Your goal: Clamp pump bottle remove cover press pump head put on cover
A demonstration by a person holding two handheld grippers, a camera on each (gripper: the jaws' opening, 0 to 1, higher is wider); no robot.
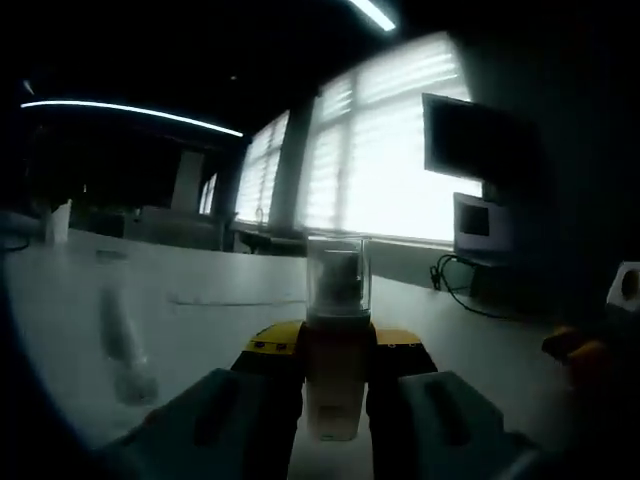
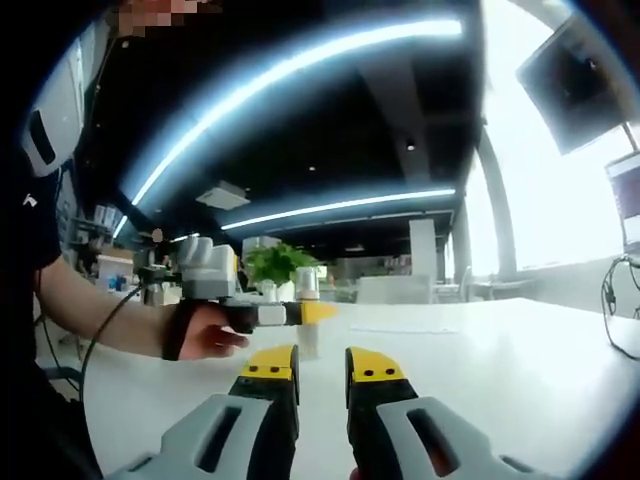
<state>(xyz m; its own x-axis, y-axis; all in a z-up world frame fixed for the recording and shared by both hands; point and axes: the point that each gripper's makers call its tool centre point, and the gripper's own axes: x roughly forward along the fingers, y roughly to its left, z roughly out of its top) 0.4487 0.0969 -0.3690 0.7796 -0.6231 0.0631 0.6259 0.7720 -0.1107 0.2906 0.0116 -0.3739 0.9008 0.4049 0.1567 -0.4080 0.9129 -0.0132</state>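
Jaws of our left gripper (image 1: 335, 395) pinch the pump bottle (image 1: 335, 370) upright, so its clear cover (image 1: 338, 278) stands free at twelve o'clock. Our right gripper (image 2: 321, 385) hangs with jaws narrowly parted and holding nothing, the bottle (image 2: 307, 320) just beyond at twelve o'clock above the white table (image 2: 500, 360), so it can lift the cover off.

Your left gripper (image 1: 335, 385) has yellow-tipped grey jaws; the pump bottle (image 1: 335, 350) is amber under a clear cover (image 1: 338, 275); white table (image 1: 200, 300).

Dim, blurred left gripper view against glaring windows (image 1: 400, 150); fisheye-warped edges.
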